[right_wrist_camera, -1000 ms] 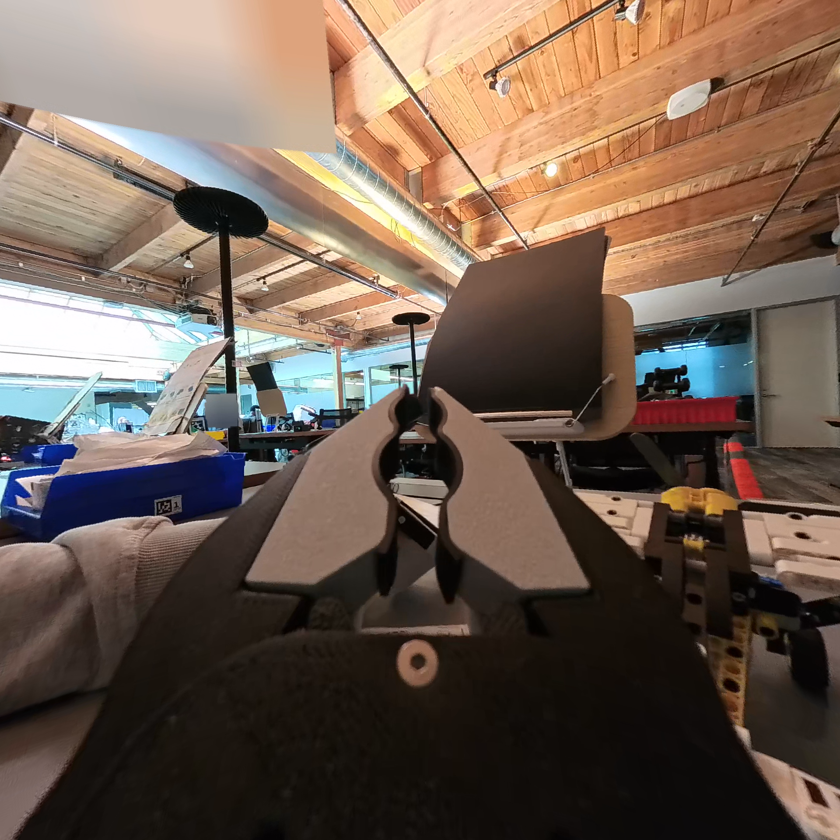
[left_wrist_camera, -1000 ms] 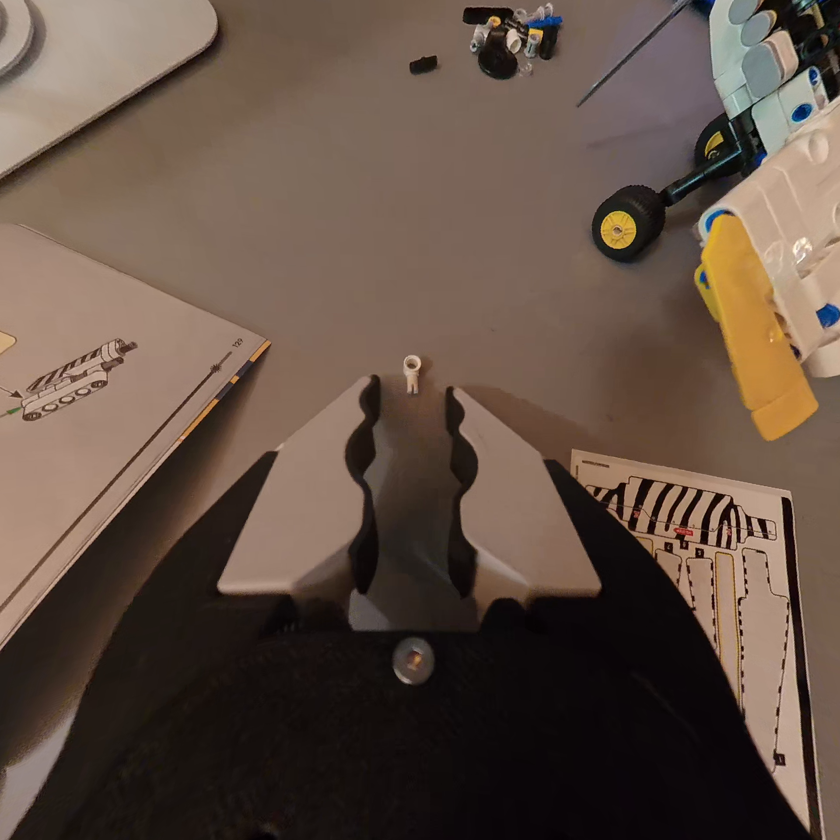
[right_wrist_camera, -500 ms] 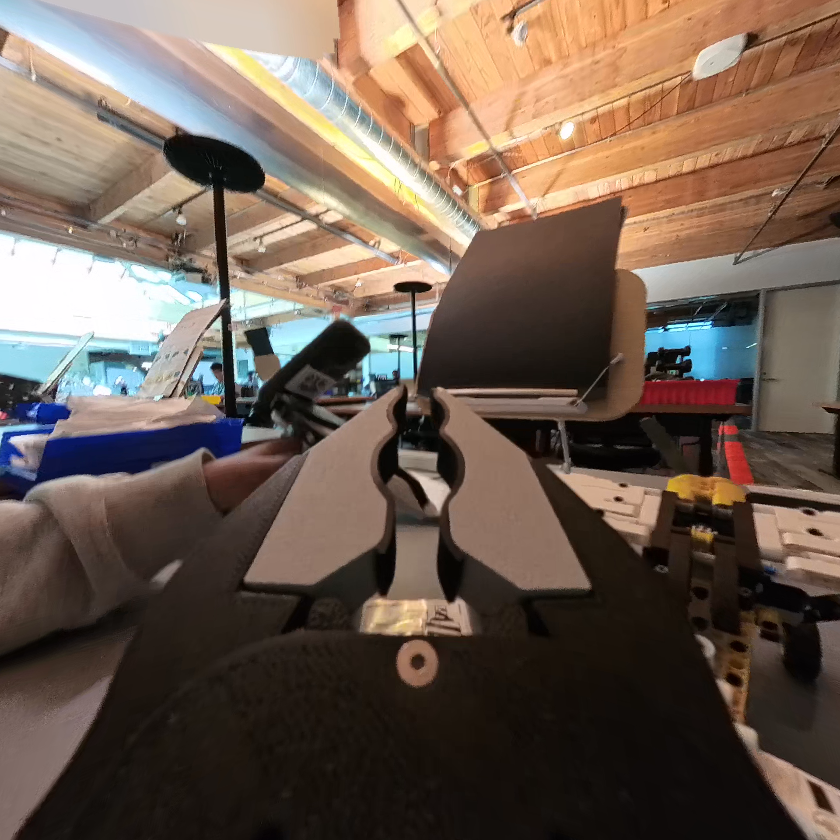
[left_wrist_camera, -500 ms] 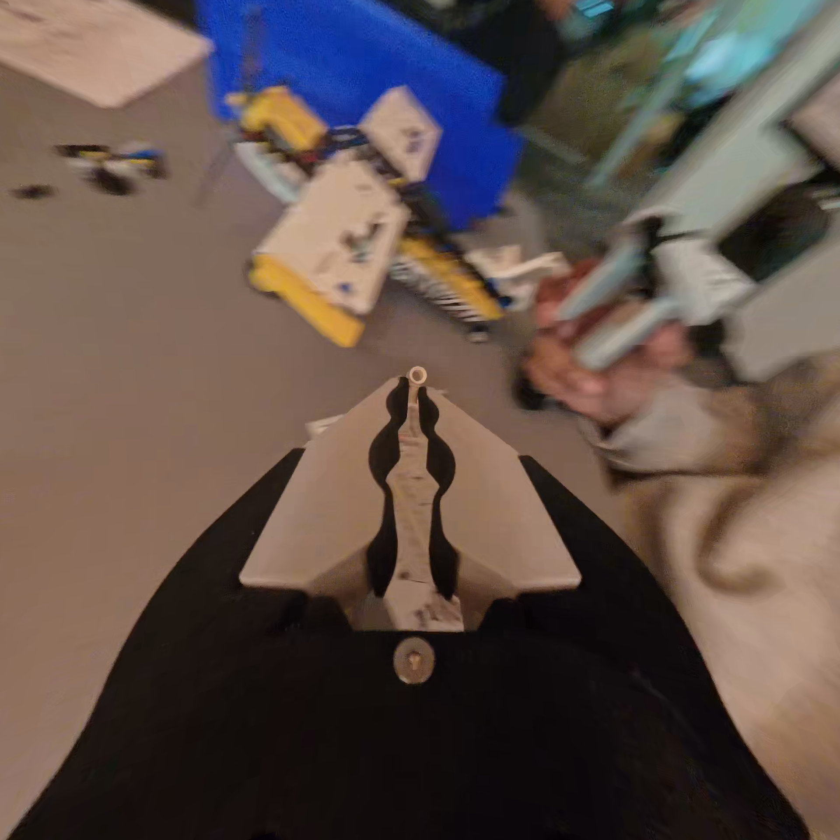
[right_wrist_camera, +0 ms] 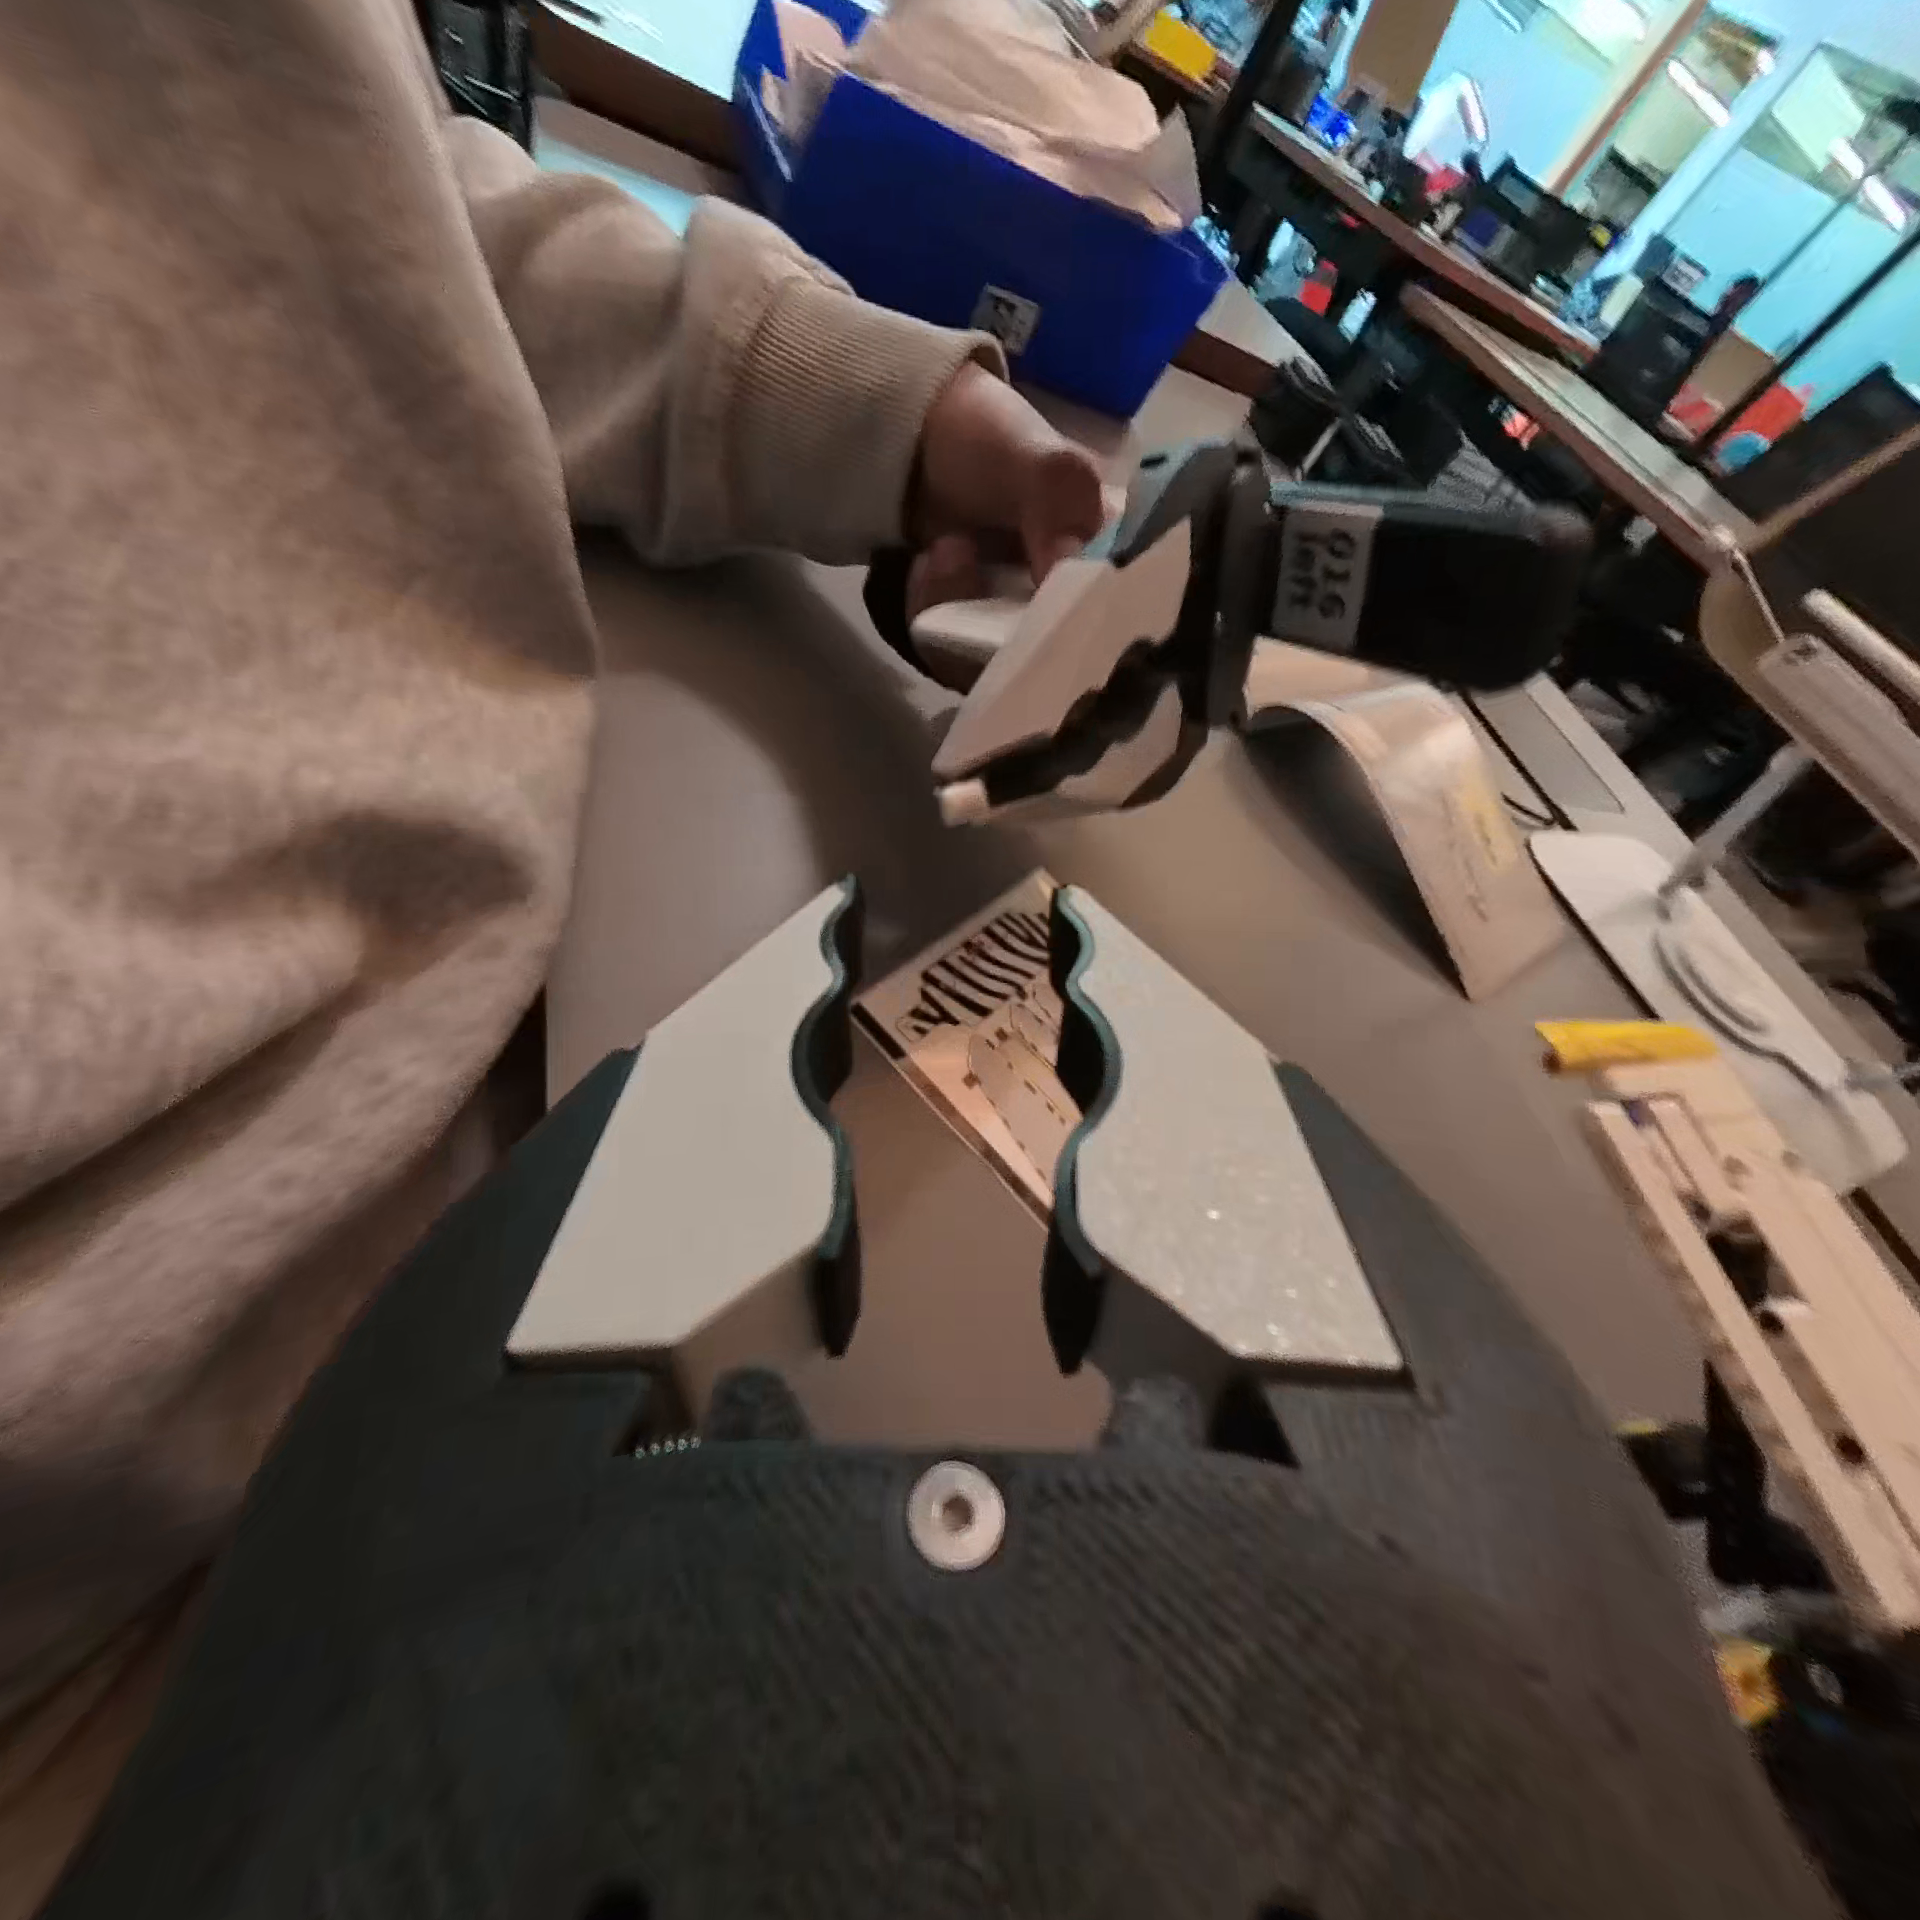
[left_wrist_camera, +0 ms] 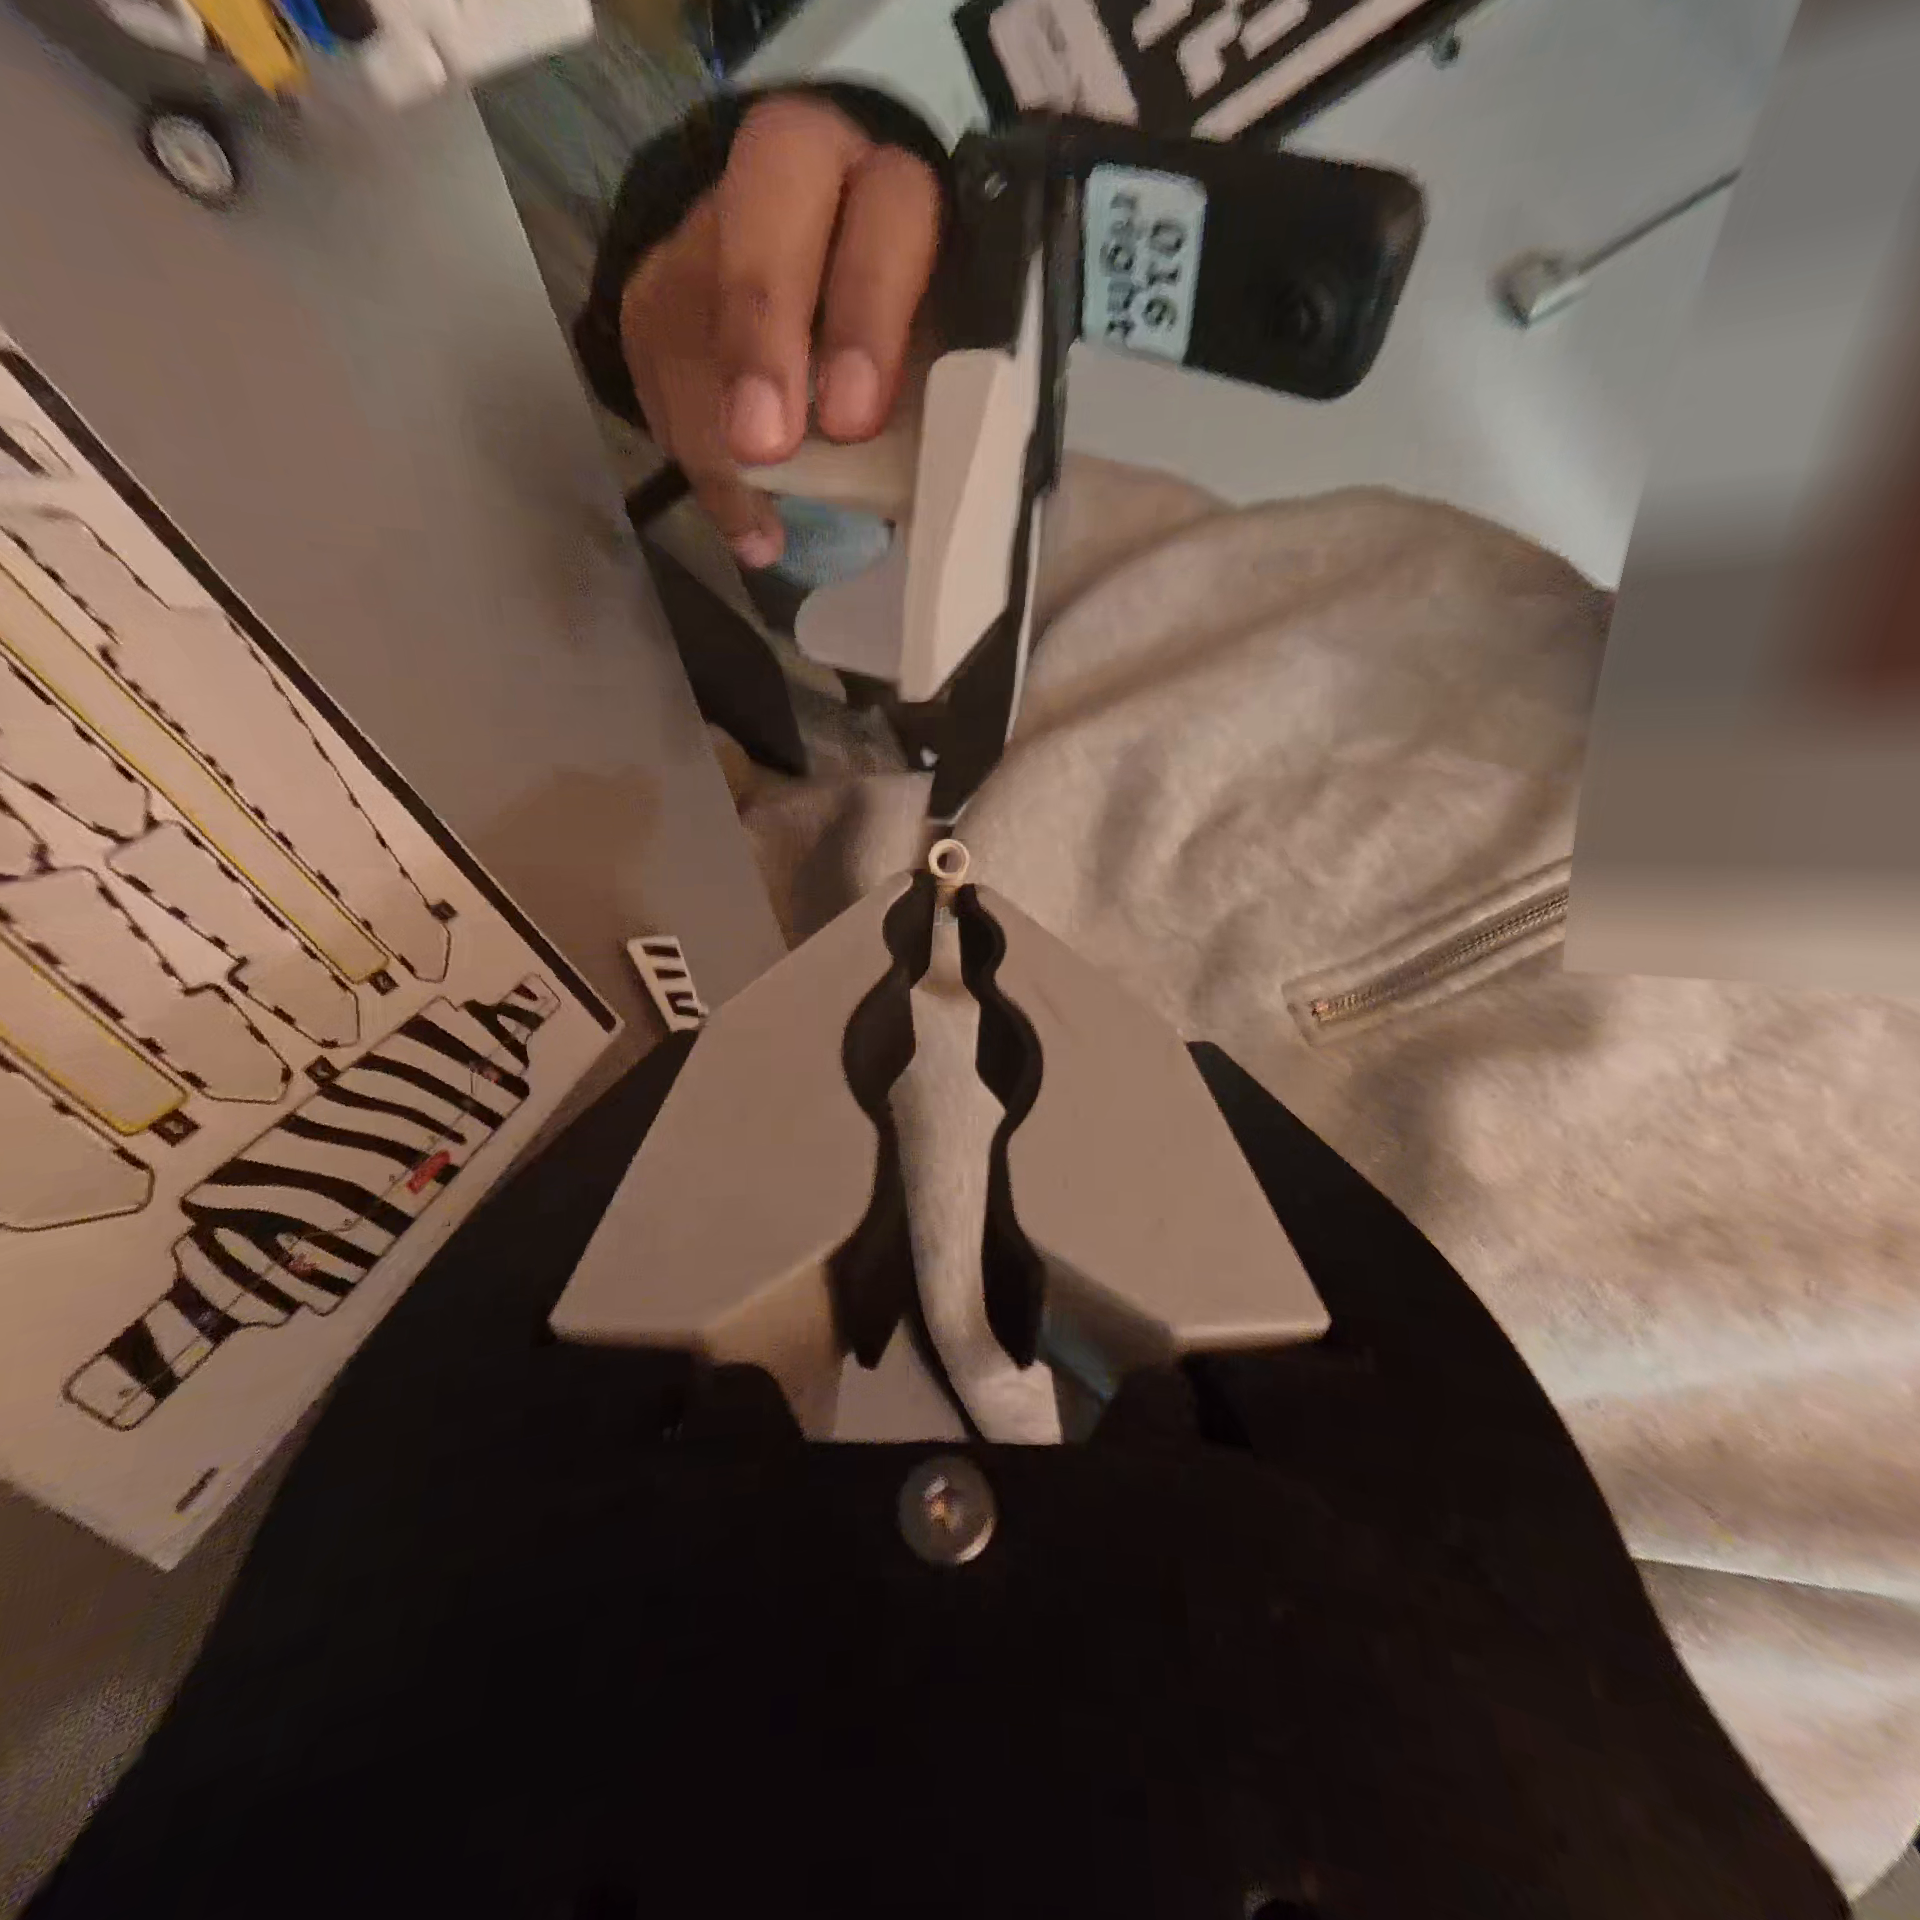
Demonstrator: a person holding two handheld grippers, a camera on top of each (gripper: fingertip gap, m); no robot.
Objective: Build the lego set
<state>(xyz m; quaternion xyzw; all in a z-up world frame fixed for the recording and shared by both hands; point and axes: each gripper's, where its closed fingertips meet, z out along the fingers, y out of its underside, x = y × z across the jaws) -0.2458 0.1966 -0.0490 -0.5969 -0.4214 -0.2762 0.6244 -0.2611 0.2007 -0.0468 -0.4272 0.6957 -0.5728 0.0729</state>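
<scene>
A small white ringed lego pin is pinched in the left gripper — ring pointing twelve o'clock at the unclenched, empty right gripper.

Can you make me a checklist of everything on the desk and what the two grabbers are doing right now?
Surface: grey table, partly covered.
Job's things: small white lego piece pinched at the left gripper tips; white and yellow lego model at the right edge; zebra-striped sticker sheet flat on the table.
Clutter: open instruction booklet; blue bin behind.
Grippers: left shut on the piece, held above the table; right gripper open, empty, facing the left one.
Cables: nothing seen.
Surroundings: person's beige sleeve; office desks behind.
</scene>
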